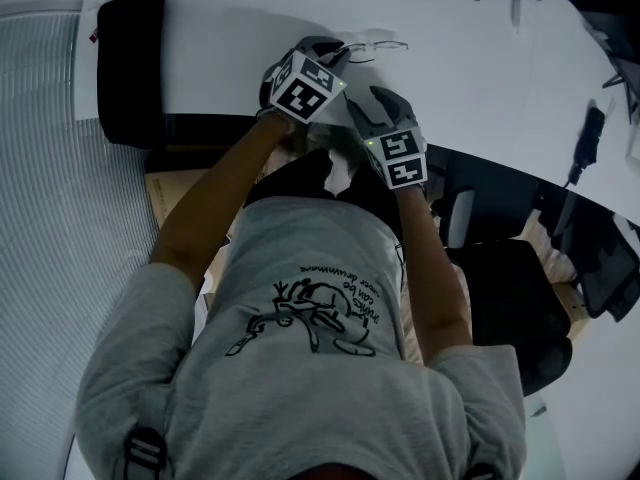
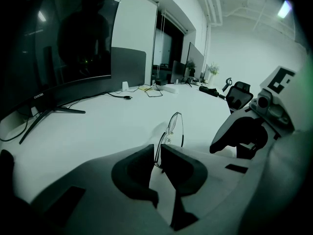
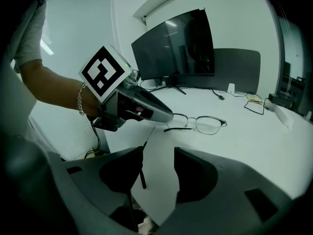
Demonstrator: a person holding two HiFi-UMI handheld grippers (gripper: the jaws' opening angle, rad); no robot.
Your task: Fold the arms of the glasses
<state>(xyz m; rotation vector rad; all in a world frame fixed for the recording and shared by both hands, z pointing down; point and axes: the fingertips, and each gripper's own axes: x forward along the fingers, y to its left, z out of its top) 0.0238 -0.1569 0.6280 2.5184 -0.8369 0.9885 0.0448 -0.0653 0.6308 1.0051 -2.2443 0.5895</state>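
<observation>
Left gripper (image 2: 155, 153): jaws drawn nearly together and clamped on the glasses (image 2: 175, 126) at one end of the thin metal frame, which stands up edge-on out of the narrow gap between the pads. In the head view the glasses lie on the white desk (image 1: 450, 68), close to its near edge, at about 2 o'clock from the left gripper's marker cube. Right gripper (image 3: 159, 165): jaws standing wide apart, nothing gripped. In its own view one dark arm of the glasses (image 3: 142, 173) runs unfolded from the left gripper's tip down into the gap, along the pad on the 9 o'clock side; contact with that pad cannot be confirmed, and the 3 o'clock pad is well clear of it. The other arm appears to lie folded across behind the lenses. In the head view the right gripper sits at about 4 o'clock from the left one, close beside it. A curved monitor (image 3: 176, 45) stands at 12 o'clock, beyond the glasses.
</observation>
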